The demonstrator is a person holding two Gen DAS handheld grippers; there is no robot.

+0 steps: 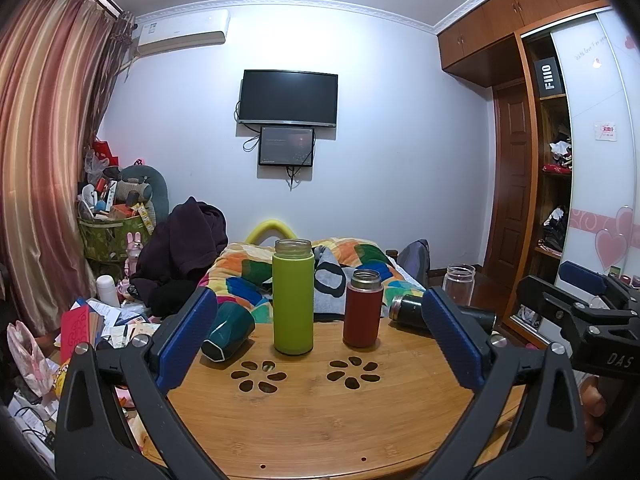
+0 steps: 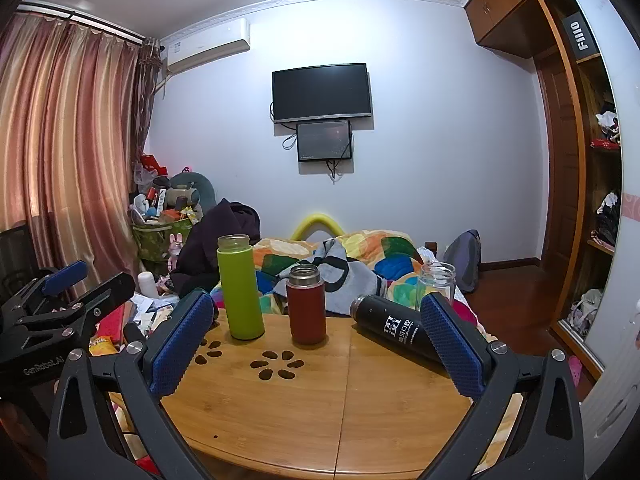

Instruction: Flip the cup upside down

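Red cup (image 1: pixel 362 312) centre frame, upright, steel-rimmed, rigid, likely slick | take it mid-body | left gripper (image 1: pixel 320 336) and right gripper (image 2: pixel 316 340): your fingers spread, empty.

Home bedroom: bed w/ quilt (image 1: pixel 360 256), wall TV (image 1: pixel 289 98), wardrobe (image 1: pixel 548 160), curtains (image 1: pixel 44 140)

Right gripper (image 2: pixel 316 340) open over wooden counter (image 2: pixel 304 420), green cup (image 2: pixel 240 292) and red cup (image 2: pixel 307 308) upright, black cup (image 2: pixel 400 330) on its side
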